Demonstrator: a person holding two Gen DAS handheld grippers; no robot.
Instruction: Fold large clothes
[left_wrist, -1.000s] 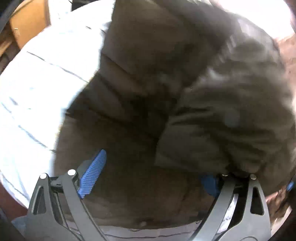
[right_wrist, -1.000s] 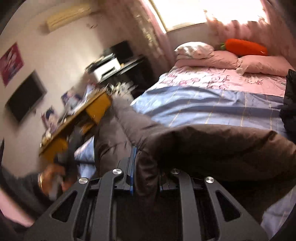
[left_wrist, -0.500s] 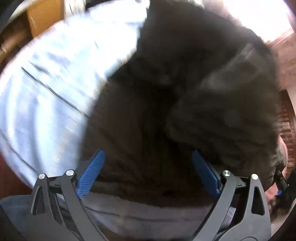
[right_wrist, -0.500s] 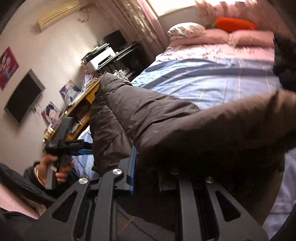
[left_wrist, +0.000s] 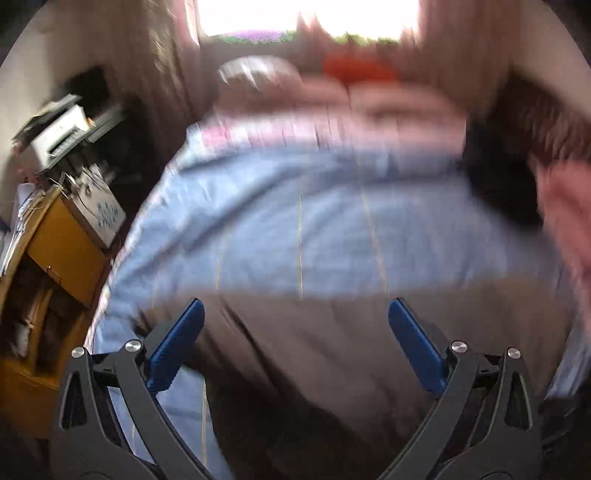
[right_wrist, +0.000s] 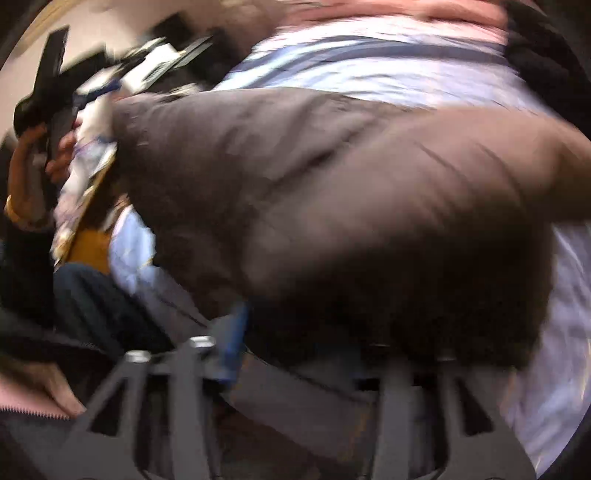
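Note:
A large brown padded jacket (left_wrist: 325, 354) lies on the blue striped bed sheet (left_wrist: 303, 229). My left gripper (left_wrist: 295, 332) is open and empty, its blue pads wide apart above the jacket's near part. In the right wrist view the jacket (right_wrist: 332, 192) bulges over my right gripper (right_wrist: 295, 347). Its jaws stand wider than before, with fabric draped over and between them; the blur hides whether they still grip. The left gripper also shows in the right wrist view (right_wrist: 44, 92), held in a hand at the far left.
A yellow wooden desk (left_wrist: 55, 251) with a printer (left_wrist: 59, 133) stands left of the bed. Pink pillows (left_wrist: 369, 96) and an orange plush (left_wrist: 354, 70) lie at the bed's head. A dark garment (left_wrist: 498, 177) lies at the right.
My left gripper has lifted away from the jacket and tilted up toward the bed's head. My right gripper has swung down with the jacket and its jaws have widened.

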